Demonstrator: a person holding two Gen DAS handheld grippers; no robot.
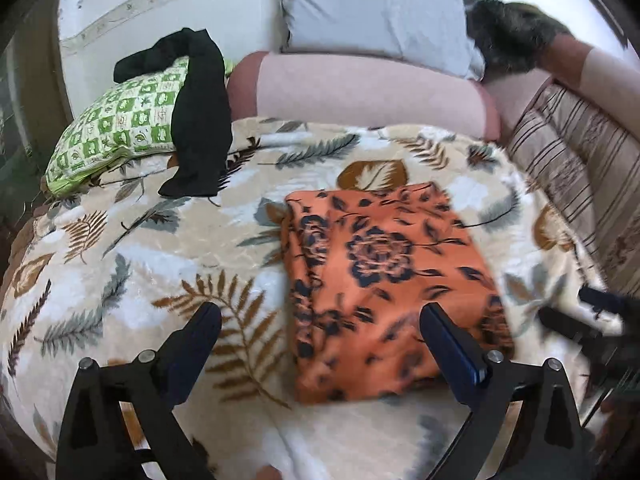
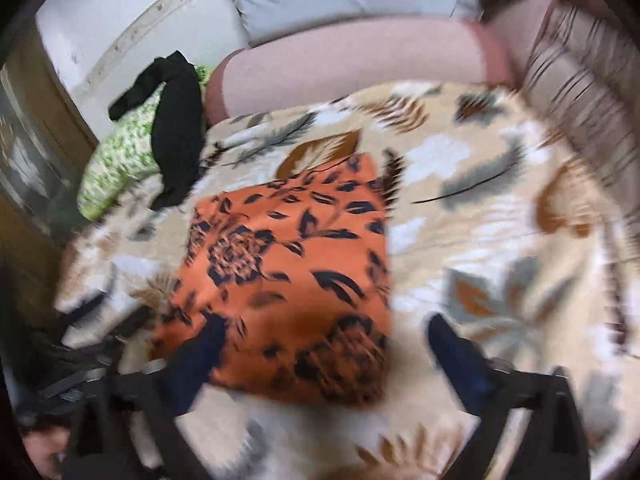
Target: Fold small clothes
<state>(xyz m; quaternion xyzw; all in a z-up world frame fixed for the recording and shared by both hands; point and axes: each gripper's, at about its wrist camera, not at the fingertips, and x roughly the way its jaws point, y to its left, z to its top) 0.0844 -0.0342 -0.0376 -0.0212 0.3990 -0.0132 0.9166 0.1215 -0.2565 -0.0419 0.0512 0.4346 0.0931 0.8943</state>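
Note:
An orange cloth with dark flower print (image 1: 384, 272) lies folded into a rough rectangle on the leaf-patterned blanket (image 1: 132, 264). It also shows in the right wrist view (image 2: 292, 264), blurred by motion. My left gripper (image 1: 320, 320) is open and empty, its jaws spread above the cloth's near left part. My right gripper (image 2: 328, 332) is open and empty above the cloth's near edge; it shows at the right edge of the left wrist view (image 1: 592, 312). A black garment (image 1: 200, 120) lies draped over a green checked pillow (image 1: 116, 128) at the back left.
A pink bolster (image 1: 360, 88) and a grey pillow (image 1: 372, 12) lie at the head of the bed. A striped cushion (image 1: 568, 152) lies along the right. A dark furry thing (image 1: 512, 36) sits at the back right. A wooden cabinet (image 2: 36, 152) stands at the left.

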